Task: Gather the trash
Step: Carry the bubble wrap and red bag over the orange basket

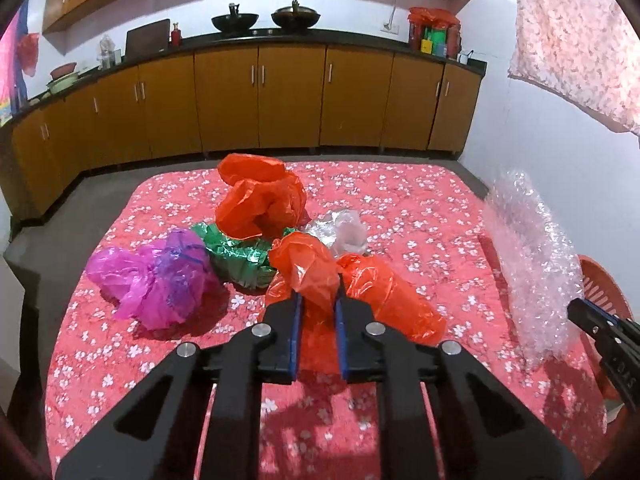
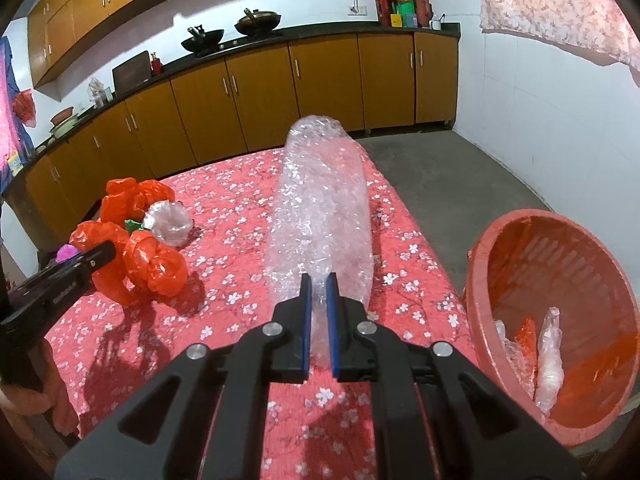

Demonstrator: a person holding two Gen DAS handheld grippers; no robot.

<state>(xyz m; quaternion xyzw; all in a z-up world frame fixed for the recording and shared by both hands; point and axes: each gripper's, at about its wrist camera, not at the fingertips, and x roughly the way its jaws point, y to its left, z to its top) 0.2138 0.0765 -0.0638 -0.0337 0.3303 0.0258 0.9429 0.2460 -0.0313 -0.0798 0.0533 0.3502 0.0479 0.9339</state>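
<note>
A: Left gripper (image 1: 318, 300)?
B: Jaws nearly closed, pinching a red bag (image 1: 316, 276) between the blue pads. The bag bunches up above the tips, and more of it trails down to the table (image 1: 440, 200).

A: Right gripper (image 2: 319, 284)?
B: Closed tight on bubble wrap (image 2: 320, 200). It's a long clear roll sticking out away from the tips, held over the table's right side. Only a thin bit sits between the pads.

A: No earlier frame, so skip any jaw motion. Other trash?
B: All on the table with the floral cloth. In the left view: a purple bag (image 1: 160, 280) at left, a green bag (image 1: 240, 260) beside it, a big red bag (image 1: 260, 200) behind those, a clear bag (image 1: 344, 228) right of that. One more red lump (image 1: 392, 300) lies just right of the left gripper; can't tell if it's a separate bag or the same one.

A: Bin?
B: A red basket (image 2: 500, 248) off the table's right edge, tilted towards the camera in the right view. It holds some clear plastic (image 2: 550, 368) and a red scrap (image 2: 526, 336).

A: Grippers apart?
B: Yes, well apart. Left over the pile, right near the basket side. Each shows at the edge of the other's view.

A: Background?
B: Wooden cabinets (image 1: 260, 100), a dark counter with two woks (image 1: 236, 22), and a floral curtain (image 1: 580, 40) at right.
</note>
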